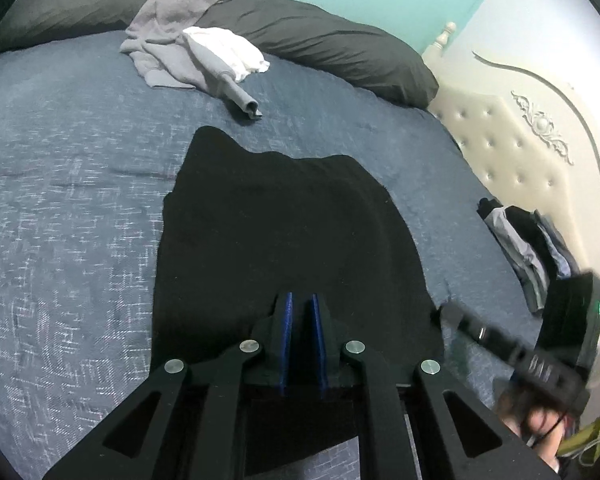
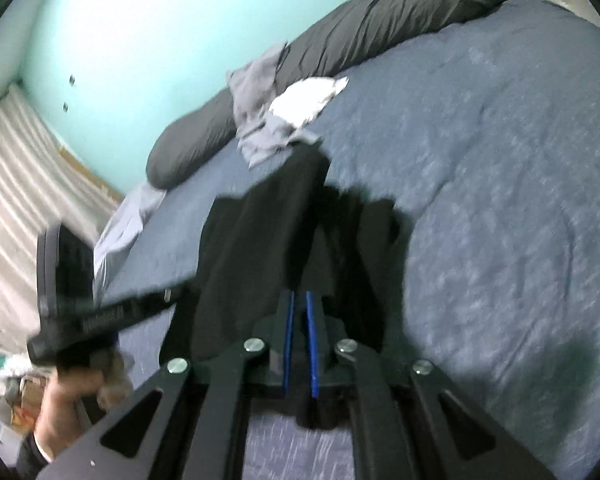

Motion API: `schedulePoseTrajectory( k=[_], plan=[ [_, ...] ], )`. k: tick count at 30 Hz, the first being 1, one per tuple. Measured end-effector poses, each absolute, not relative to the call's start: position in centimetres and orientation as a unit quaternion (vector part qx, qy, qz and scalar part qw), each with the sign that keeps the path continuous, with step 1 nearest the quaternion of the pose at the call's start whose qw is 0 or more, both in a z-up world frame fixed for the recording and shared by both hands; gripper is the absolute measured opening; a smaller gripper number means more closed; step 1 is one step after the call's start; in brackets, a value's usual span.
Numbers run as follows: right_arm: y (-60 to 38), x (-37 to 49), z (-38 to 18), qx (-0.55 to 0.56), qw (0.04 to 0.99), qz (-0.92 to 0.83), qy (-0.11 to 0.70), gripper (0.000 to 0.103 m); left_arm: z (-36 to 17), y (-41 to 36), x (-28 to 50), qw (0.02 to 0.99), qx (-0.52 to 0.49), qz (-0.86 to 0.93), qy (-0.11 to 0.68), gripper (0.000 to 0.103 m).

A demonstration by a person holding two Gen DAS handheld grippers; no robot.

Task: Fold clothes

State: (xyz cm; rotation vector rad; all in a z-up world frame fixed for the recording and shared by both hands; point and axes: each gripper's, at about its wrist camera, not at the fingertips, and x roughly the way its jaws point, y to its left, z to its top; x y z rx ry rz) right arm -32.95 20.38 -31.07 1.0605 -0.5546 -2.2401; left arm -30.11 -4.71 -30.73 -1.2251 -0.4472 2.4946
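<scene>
One black garment, two tools, on a blue bed

The black garment [image 1: 284, 232] lay flat, matte and smooth, on the nubby blue bedspread [image 1: 68, 208], nearer the camera than one crumpled grey garment [image 1: 172, 32] and one white one [image 1: 228, 46] by two dark pillows [image 1: 320, 48]. The left tool [image 1: 300, 312] and the right tool [image 2: 299, 312] each showed a narrow slit between blue pads, nothing visibly gripped.

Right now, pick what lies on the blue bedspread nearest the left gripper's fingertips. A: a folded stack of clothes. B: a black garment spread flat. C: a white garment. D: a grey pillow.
B: the black garment lies spread on the bedspread directly ahead of the left gripper; the white garment sits far off by the pillows.
</scene>
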Motion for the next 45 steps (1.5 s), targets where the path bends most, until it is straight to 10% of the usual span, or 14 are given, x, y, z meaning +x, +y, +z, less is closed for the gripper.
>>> schedulePoseTrajectory(
  k=[9, 14, 27, 33, 37, 41, 45],
  plan=[
    [18.9, -35.7, -31.0, 0.409, 0.289, -0.844, -0.191, 0.023, -31.3, -4.8, -29.1, 0.16, -0.419, 0.88, -0.157, 0.012],
    [18.9, -35.8, -32.4, 0.417, 0.282, -0.843, -0.19, 0.005, -32.0, -4.5, -29.1, 0.158, -0.423, 0.879, -0.153, 0.012],
    [24.4, -36.9, -35.9, 0.428, 0.28, -0.767, -0.387, 0.002, -32.7, -4.6, -29.0, 0.162, -0.427, 0.875, -0.162, 0.012],
    [24.7, -37.7, -33.8, 0.402, 0.285, -0.785, -0.375, 0.011, -32.6, -4.6, -28.9, 0.16, -0.426, 0.876, -0.16, 0.012],
    [23.3, -38.3, -32.4, 0.396, 0.307, -0.792, -0.349, 0.035, -32.6, -4.6, -28.9, 0.159, -0.426, 0.876, -0.162, 0.012],
    [20.8, -38.5, -32.5, 0.412, 0.313, -0.803, -0.296, 0.034, -32.7, -4.7, -28.9, 0.16, -0.426, 0.875, -0.163, 0.012],
    [21.0, -38.6, -33.7, 0.42, 0.309, -0.797, -0.305, 0.008, -32.7, -4.8, -29.0, 0.163, -0.427, 0.874, -0.168, 0.012]
  ],
)
